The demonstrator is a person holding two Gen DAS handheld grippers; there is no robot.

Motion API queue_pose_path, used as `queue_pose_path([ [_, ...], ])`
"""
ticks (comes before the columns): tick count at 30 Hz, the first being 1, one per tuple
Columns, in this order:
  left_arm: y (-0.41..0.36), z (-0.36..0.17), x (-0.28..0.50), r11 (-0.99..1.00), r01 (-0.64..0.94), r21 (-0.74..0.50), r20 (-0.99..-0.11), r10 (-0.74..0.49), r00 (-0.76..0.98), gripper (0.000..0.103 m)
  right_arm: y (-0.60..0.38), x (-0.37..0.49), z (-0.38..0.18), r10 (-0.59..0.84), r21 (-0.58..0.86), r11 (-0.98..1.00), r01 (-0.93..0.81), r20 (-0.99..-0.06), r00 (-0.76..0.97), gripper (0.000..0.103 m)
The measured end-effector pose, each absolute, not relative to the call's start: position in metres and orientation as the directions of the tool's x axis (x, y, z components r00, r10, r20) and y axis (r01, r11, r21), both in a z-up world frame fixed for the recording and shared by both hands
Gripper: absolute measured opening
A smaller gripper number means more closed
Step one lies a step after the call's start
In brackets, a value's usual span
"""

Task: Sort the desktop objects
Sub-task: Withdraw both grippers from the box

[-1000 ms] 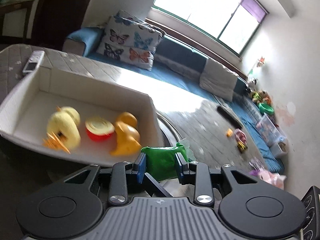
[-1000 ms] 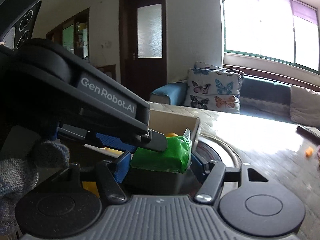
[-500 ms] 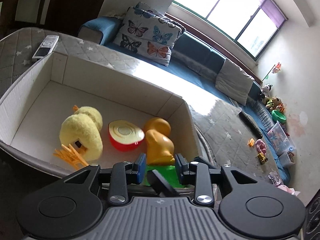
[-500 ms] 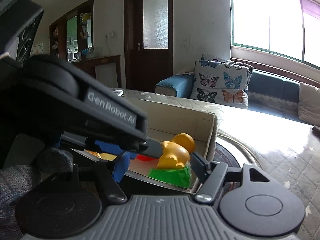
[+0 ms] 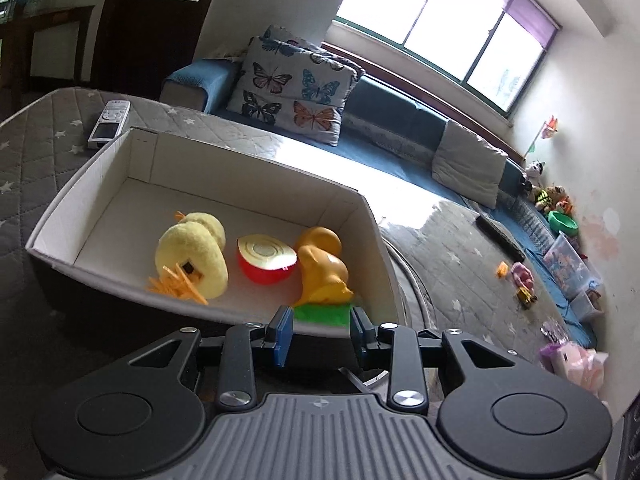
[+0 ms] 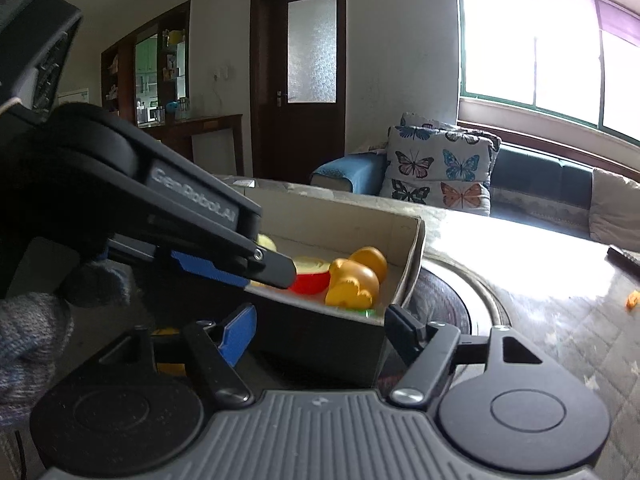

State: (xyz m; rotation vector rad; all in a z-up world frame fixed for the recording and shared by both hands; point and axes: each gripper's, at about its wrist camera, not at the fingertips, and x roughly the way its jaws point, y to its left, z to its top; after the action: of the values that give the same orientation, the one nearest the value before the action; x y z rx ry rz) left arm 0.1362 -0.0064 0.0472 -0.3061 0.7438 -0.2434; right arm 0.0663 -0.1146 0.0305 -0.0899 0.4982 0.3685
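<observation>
A white cardboard box (image 5: 224, 152) holds a yellow plush duck (image 5: 192, 256), a red half-apple toy (image 5: 266, 258), an orange rubber duck (image 5: 322, 266) and a green packet (image 5: 320, 314) by the near wall. My left gripper (image 5: 320, 334) is open and empty just above the box's near edge, the packet lying free beyond its fingers. My right gripper (image 6: 318, 334) is open and empty, low outside the box (image 6: 412, 248). The left gripper's body (image 6: 192, 204) crosses that view. The orange duck (image 6: 354, 280) shows over the rim.
A remote control (image 5: 109, 123) lies on the grey quilted table (image 5: 40, 148) beyond the box. A round dark plate (image 6: 452, 300) sits right of the box. A sofa with butterfly cushions (image 5: 288, 88) lies behind. Small toys (image 5: 520, 280) are scattered at the right.
The left gripper carried the green packet over the box, opened and let it go; the packet now lies in the box beside the orange duck. The left gripper drew back a little.
</observation>
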Motion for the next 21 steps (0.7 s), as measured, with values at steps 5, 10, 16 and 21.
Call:
queue_pose_path([
  [5,-0.008,0.045,0.115,0.94,0.114,-0.322,-0.635,-0.304,0.71,0.033,-0.116,0.049,0.026,0.332,0.032,0.93,-0.366,-0.499,0.8,0.077],
  [10,-0.003,0.039,0.099,0.944,0.097,-0.315,-0.651,-0.29,0.702,0.033,-0.113,0.035,0.025,0.342,0.039,0.926,-0.376,-0.507,0.791,0.079],
  [16,0.006,0.032,0.083,0.956,0.064,-0.287,-0.669,-0.248,0.701,0.033,-0.104,0.027,0.021,0.355,0.045,0.919,-0.391,-0.522,0.775,0.08],
  [21,0.014,0.028,0.071,0.968,0.035,-0.248,-0.677,-0.199,0.708,0.033,-0.095,0.019,0.018,0.366,0.037,0.911,-0.411,-0.532,0.764,0.08],
])
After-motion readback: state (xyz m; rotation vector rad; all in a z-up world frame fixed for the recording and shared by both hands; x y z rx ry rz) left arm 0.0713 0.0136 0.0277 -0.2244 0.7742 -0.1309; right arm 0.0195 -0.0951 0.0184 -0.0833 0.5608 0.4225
